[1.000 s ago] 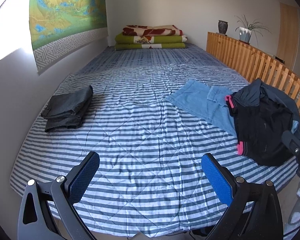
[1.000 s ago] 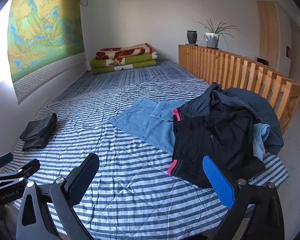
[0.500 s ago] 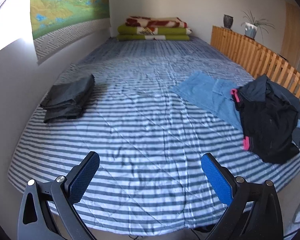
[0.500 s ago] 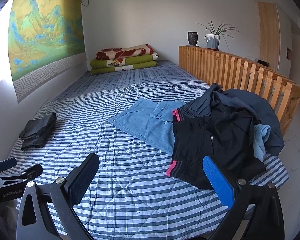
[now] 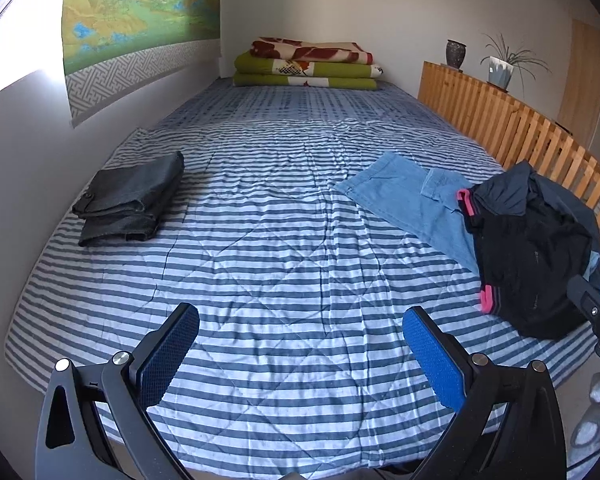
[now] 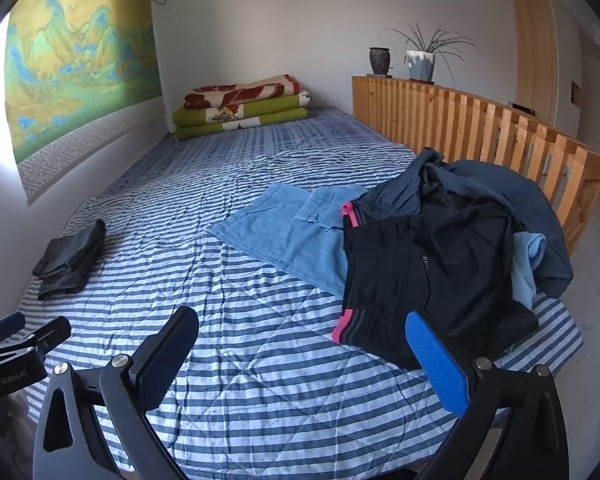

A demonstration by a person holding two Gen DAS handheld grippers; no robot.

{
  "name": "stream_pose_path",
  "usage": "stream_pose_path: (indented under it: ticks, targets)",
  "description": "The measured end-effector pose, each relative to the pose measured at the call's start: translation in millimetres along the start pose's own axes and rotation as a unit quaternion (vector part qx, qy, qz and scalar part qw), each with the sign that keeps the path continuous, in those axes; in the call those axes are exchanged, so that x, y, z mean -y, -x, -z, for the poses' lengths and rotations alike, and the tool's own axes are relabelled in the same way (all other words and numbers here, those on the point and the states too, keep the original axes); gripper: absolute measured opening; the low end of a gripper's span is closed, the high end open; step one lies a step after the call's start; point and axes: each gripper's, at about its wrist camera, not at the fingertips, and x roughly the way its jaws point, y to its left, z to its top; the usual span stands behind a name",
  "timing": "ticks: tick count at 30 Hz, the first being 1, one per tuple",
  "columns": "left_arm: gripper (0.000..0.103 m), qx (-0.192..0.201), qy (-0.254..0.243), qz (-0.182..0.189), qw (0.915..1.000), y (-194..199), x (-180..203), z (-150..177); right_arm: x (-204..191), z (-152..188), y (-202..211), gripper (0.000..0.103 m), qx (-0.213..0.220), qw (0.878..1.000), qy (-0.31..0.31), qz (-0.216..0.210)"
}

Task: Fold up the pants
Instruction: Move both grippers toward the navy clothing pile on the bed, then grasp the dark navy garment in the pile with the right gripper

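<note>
Striped bed; both grippers hover level (fingers spread).

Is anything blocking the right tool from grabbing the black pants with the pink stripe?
Nothing visible. The right tool is open, and only bare striped bedding lies between it and the black pants atop the pile.

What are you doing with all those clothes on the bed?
Folding pants. One dark pair is already folded and sits on the left side of the striped bed. On the right is a heap still to do: black pants with pink trim on top of light blue jeans and other dark clothes. The left gripper and right gripper are both open and holding nothing, hovering over the near edge of the bed.
</note>
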Motion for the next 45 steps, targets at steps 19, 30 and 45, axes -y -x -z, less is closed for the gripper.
stream_pose_path:
  ticks: [19, 30, 45]
  targets:
    - [0.101, -0.026, -0.031, 0.026, 0.9988, -34, 35, -5, 75, -6, -37, 0.100, -0.042, 0.998, -0.024, 0.043]
    - [0.089, -0.034, -0.049, 0.047, 0.9971, -59, 66, -18, 160, -21, -95, 0.062, -0.110, 0.988, -0.079, 0.074]
    - [0.082, -0.059, -0.036, 0.032, 0.9971, -83, 50, -16, 157, -61, -184, 0.065, -0.151, 0.982, -0.026, 0.109]
